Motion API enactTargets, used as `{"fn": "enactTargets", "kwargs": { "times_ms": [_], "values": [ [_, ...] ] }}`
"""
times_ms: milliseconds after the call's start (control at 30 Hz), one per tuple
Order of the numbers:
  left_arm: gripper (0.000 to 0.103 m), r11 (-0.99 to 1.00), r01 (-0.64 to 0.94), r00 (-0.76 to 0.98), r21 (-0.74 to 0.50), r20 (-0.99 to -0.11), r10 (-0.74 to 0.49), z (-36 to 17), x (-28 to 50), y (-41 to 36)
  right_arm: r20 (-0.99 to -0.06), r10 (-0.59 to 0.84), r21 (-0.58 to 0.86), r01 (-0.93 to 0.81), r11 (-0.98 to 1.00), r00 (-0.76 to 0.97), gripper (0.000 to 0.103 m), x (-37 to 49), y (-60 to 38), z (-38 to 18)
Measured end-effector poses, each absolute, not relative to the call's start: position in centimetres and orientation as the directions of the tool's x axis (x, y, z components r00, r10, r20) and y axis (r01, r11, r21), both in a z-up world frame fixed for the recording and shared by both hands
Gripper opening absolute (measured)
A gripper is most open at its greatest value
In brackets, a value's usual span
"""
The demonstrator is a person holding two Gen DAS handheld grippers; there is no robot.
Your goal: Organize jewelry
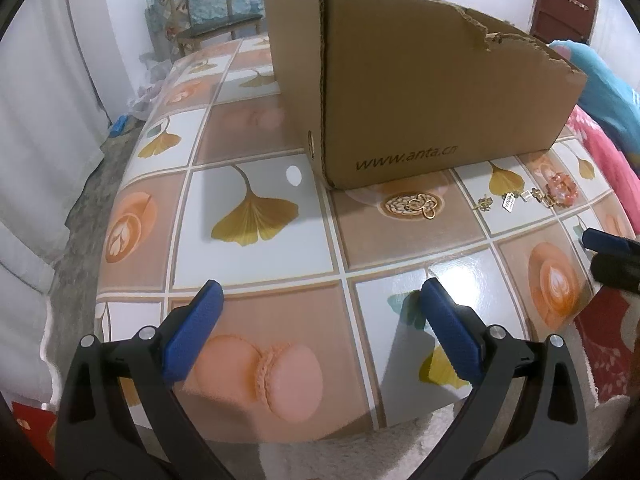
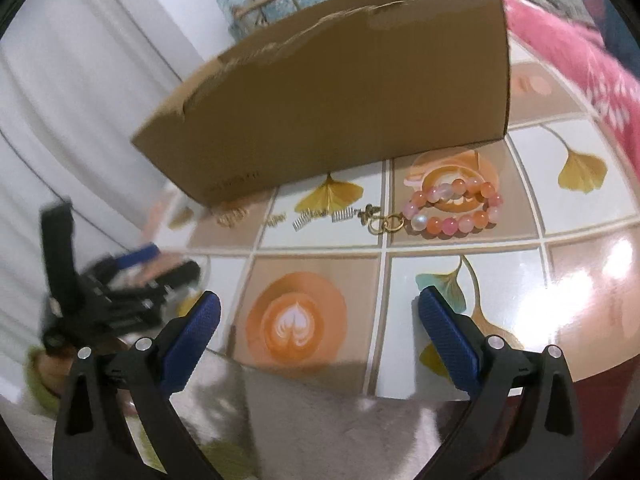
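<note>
A row of jewelry lies on the patterned table in front of a torn cardboard box [image 1: 436,92] [image 2: 344,96]. The pink and orange bead bracelet [image 2: 454,210] [image 1: 562,190] sits at the right end, joined to a gold clasp [image 2: 384,224]. To its left lie small tagged pieces [image 2: 322,214] [image 1: 510,202] and a gold pendant [image 1: 428,210] [image 2: 232,216]. My left gripper [image 1: 320,292] stands open over the near table edge, nothing between its fingers. My right gripper [image 2: 320,300] is open too, short of the bracelet. Each gripper shows in the other's view, the right gripper [image 1: 612,258] at the right edge and the left gripper [image 2: 116,280] low at the left.
The table [image 1: 256,152] carries a glossy cloth with ginkgo leaves and coffee cups. A pink patterned fabric [image 2: 572,72] [image 1: 608,156] and a blue one [image 1: 600,80] lie along the table's right side. A wooden chair [image 1: 208,12] stands behind. White curtains [image 1: 40,120] hang on the left.
</note>
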State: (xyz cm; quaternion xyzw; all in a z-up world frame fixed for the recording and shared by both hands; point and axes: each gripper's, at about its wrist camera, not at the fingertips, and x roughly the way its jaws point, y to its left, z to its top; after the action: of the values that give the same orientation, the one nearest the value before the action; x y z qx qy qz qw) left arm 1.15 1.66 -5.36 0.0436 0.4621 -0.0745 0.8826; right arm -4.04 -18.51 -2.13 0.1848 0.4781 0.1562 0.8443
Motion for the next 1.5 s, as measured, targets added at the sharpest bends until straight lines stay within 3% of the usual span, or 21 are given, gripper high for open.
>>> {"fn": "enactTargets", "kwargs": {
  "times_ms": [333,533,767,933,1133,1500],
  "values": [
    [0.096,0.98,0.198,0.574,0.023,-0.813,-0.097,-4.9,1.2,1.5,-0.78,0.404,0.393,-0.13,0.911,0.478,0.096,-3.9,-17.4,-1.5],
    [0.096,0.939,0.343,0.658,-0.034,-0.705,-0.266,-2.6,0.2,-0.3,-0.758,0.383,0.331,-0.195,0.923,0.529,0.096,-3.5,-16.7,-0.4],
    [0.093,0.888,0.458,0.651,0.038,-0.695,-0.306,-2.6,1.0,-2.6,-0.77,0.351,0.276,-0.218,0.936,0.534,0.081,-2.3,-16.2,-0.5],
    [0.079,0.873,0.487,0.624,0.023,-0.709,-0.33,-3.1,1.6,-3.0,-0.773,0.36,0.278,-0.231,0.932,0.523,0.069,-2.1,-16.3,-0.7],
    [0.072,0.869,0.495,0.607,0.009,-0.719,-0.338,-3.4,2.2,-3.1,-0.791,0.334,0.256,-0.218,0.942,0.513,0.057,-1.5,-16.6,-1.0],
    [0.072,0.868,0.497,0.593,-0.005,-0.728,-0.344,-3.8,2.6,-3.4,-0.817,0.282,0.248,-0.135,0.959,0.503,0.053,0.0,-19.2,-1.9]
  ]
}}
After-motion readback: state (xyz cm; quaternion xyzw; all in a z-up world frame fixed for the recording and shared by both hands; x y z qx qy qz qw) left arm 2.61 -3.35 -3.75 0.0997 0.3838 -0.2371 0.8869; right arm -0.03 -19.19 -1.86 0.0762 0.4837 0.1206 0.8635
